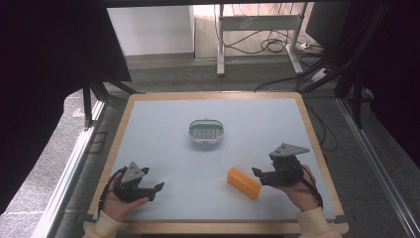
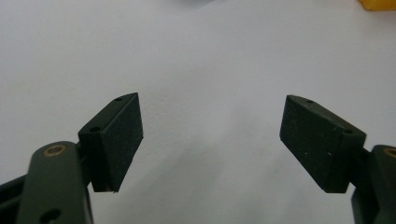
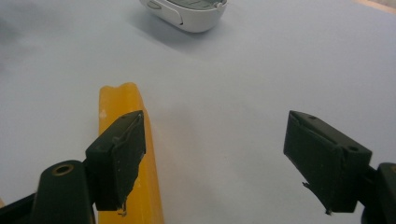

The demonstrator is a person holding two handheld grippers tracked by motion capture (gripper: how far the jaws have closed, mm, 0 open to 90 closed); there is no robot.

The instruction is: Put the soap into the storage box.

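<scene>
A pale blue desk with a wooden rim holds a small white oval container near its middle and an orange block nearer the person. The left claw gapes wide over bare desk, holding nothing. The right claw is also wide and empty, just beside the block's right end, possibly touching. Grey floor, cables and metal legs lie beyond. No writing is legible.
</scene>
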